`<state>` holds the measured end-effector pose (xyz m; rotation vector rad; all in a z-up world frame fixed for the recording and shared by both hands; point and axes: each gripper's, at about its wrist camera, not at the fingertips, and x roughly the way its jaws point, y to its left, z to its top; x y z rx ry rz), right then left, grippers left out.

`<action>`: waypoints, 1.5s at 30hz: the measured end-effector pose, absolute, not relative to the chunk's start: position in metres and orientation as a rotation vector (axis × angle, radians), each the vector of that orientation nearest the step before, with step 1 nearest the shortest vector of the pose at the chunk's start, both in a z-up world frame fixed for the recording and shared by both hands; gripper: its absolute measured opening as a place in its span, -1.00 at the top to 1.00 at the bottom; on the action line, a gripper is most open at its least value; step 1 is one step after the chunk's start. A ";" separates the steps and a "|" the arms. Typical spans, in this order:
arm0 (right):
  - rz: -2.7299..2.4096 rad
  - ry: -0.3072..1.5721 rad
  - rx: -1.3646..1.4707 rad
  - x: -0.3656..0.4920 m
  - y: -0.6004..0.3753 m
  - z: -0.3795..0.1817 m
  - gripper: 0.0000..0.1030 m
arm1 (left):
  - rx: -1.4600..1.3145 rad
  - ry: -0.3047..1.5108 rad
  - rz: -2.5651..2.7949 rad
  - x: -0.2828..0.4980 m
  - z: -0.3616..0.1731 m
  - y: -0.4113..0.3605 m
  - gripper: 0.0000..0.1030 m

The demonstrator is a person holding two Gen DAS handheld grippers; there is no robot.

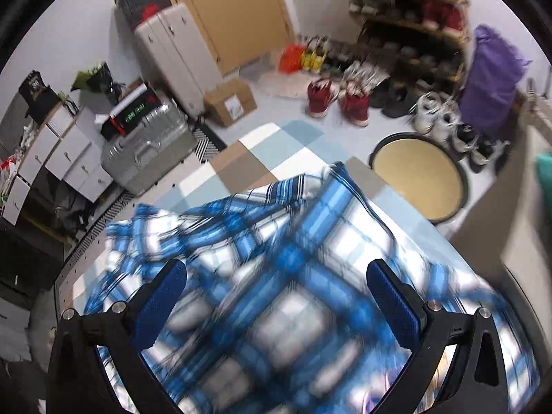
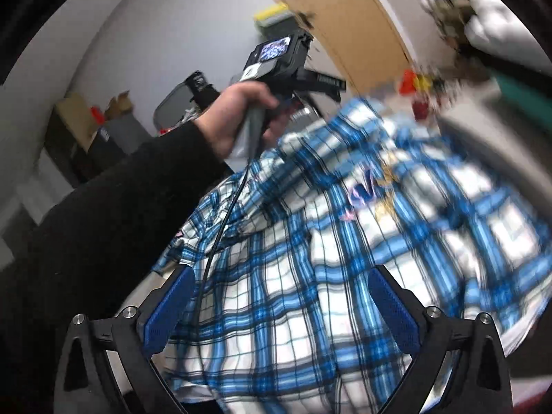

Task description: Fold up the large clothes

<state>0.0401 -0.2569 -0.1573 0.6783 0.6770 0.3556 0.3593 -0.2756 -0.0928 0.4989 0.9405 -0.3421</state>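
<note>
Hovering spread wide and empty above the blue plaid shirt point(image 1: 262, 276), the left tongs point(image 1: 276, 286) hold nothing; the shirt lies rumpled on the table point(image 1: 241, 158), and the right tongs point(image 2: 281, 300) gape over it too.

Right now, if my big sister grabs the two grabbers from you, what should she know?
Left gripper: open, holding nothing, over the plaid shirt.
Right gripper: open too, over the same shirt.
The left hand grips its handle above the shirt's far edge.
The shirt lies rumpled on the patchwork table; no neat fold shows.
Left to do: smooth and fold it.
</note>
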 end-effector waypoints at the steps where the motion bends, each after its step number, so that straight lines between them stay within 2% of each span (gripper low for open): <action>1: 0.372 0.695 0.711 0.043 -0.260 -0.161 -0.98 | 0.500 0.939 -0.325 0.368 -0.099 -0.278 -0.98; 4: 0.395 0.718 0.699 0.049 -0.264 -0.165 -0.98 | 0.531 0.987 -0.344 0.388 -0.121 -0.293 -0.97; 5: 0.398 0.712 0.686 0.047 -0.264 -0.163 -0.98 | 0.559 0.995 -0.371 0.390 -0.129 -0.298 -0.89; 6: 0.404 0.706 0.679 0.046 -0.265 -0.162 -0.98 | 0.593 1.003 -0.386 0.390 -0.132 -0.302 -0.55; 7: 0.408 0.702 0.671 0.045 -0.265 -0.161 -0.98 | 0.614 1.025 -0.403 0.389 -0.136 -0.305 0.05; 8: 0.407 0.704 0.669 0.045 -0.266 -0.161 -0.98 | 0.629 1.070 -0.425 0.390 -0.142 -0.305 0.37; 9: 0.406 0.711 0.674 0.047 -0.267 -0.163 -0.98 | 0.639 1.086 -0.410 0.393 -0.141 -0.309 0.93; 10: 0.409 0.719 0.682 0.046 -0.269 -0.164 -0.98 | 0.649 1.076 -0.376 0.395 -0.140 -0.306 1.00; 15: 0.416 0.726 0.706 0.043 -0.269 -0.165 -0.98 | 0.531 0.960 -0.242 0.402 -0.109 -0.288 1.00; 18: 0.426 0.716 0.669 0.039 -0.259 -0.161 -0.98 | 0.509 0.957 -0.126 0.403 -0.113 -0.270 1.00; 21: 0.435 0.727 0.650 0.038 -0.252 -0.160 -0.98 | 0.435 1.034 -0.308 0.394 -0.110 -0.262 1.00; 23: 0.442 0.730 0.655 0.039 -0.251 -0.160 -0.98 | 0.455 1.058 -0.406 0.387 -0.110 -0.263 0.60; 24: 0.443 0.730 0.657 0.039 -0.250 -0.160 -0.98 | 0.497 1.049 -0.408 0.382 -0.111 -0.266 -0.06; 25: 0.442 0.730 0.655 0.039 -0.250 -0.160 -0.98 | 0.518 1.034 -0.396 0.380 -0.112 -0.267 -0.60; 27: 0.445 0.730 0.648 0.038 -0.248 -0.160 -0.98 | 0.556 0.986 -0.393 0.377 -0.112 -0.266 -0.63; 34: 0.457 0.731 0.640 0.040 -0.248 -0.160 -0.98 | 0.462 1.098 -0.506 0.389 -0.123 -0.269 -0.63; 41: 0.462 0.727 0.684 0.040 -0.256 -0.163 -0.98 | 0.364 1.040 -0.651 0.379 -0.097 -0.266 -0.63; 45: 0.474 0.714 0.659 0.036 -0.250 -0.159 -0.98 | 0.445 1.124 -0.633 0.379 -0.126 -0.277 -0.63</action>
